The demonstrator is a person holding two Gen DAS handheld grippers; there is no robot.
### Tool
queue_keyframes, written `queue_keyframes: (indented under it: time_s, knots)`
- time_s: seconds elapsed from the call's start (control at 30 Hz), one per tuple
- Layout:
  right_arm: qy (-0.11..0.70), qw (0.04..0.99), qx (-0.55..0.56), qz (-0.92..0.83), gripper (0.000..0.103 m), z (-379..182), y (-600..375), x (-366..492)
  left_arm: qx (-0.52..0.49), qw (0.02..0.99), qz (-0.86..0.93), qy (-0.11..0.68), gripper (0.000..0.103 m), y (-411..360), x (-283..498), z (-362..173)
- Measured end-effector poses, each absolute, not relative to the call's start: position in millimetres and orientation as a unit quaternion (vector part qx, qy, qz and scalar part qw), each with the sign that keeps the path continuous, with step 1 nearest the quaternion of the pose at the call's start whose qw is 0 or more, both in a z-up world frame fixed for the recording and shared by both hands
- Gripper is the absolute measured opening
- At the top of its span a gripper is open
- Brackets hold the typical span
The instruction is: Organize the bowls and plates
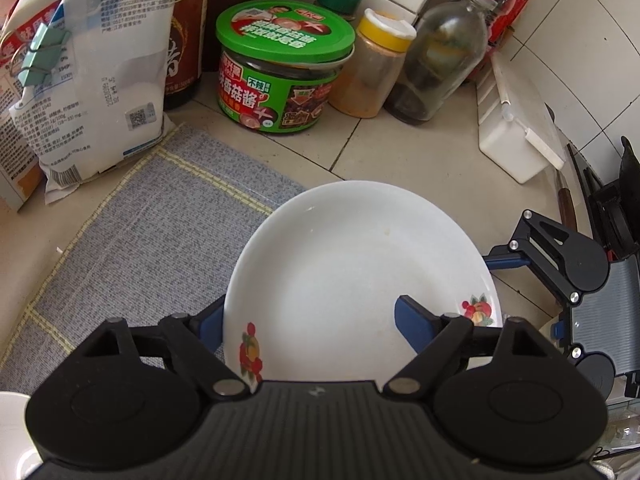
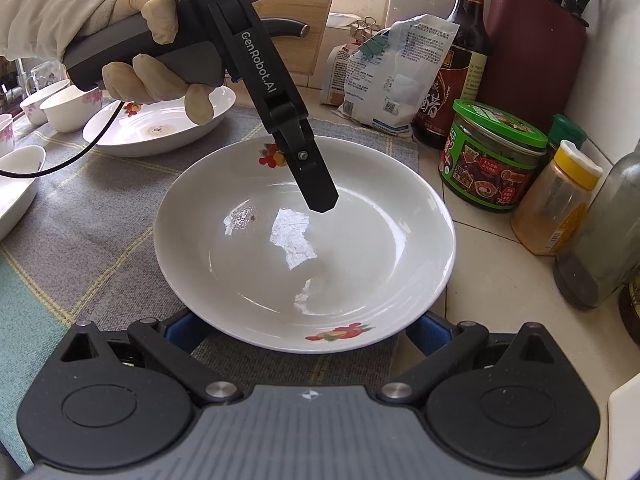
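White fruit-patterned ceramic plate (image 2: 304,240) sits on the grey woven mat (image 2: 100,216), my left gripper (image 1: 308,324) straddling its rim unclamped, my right gripper (image 2: 304,330) wide beneath its near edge, another plate (image 2: 160,128) and cups (image 2: 60,108) far left still unstacked.

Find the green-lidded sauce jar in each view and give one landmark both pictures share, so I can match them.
Left wrist view: the green-lidded sauce jar stands at upper centre, on the tiled counter behind the white plate, beside a yellow-capped spice jar.
Right wrist view: the same jar is at the right, beyond the plate, left of the spice jar.
Shared landmark: the dark sauce bottle.
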State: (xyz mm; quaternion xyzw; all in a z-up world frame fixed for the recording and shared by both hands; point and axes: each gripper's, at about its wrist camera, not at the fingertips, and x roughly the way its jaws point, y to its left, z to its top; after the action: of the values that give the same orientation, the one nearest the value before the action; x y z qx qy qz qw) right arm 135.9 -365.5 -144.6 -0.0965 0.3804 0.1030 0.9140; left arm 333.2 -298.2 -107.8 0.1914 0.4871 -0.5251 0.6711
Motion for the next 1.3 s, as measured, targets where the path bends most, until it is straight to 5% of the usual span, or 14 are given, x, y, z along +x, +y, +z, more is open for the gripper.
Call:
queue_keyframes:
  time_s: [0.6,1.3]
  knots:
    - [0.383,0.921,-0.062,0.022,0.103,-125.6,-344.1,102.7,0.202,0.790,-0.483,0.320,0.096,-227.6,242.6,-41.0]
    - [0.367,0.924,-0.033,0.103,0.103,-131.8,-285.2,75.5,0.139,0.874,-0.344,0.312,0.096,-132.2,112.9,-59.8]
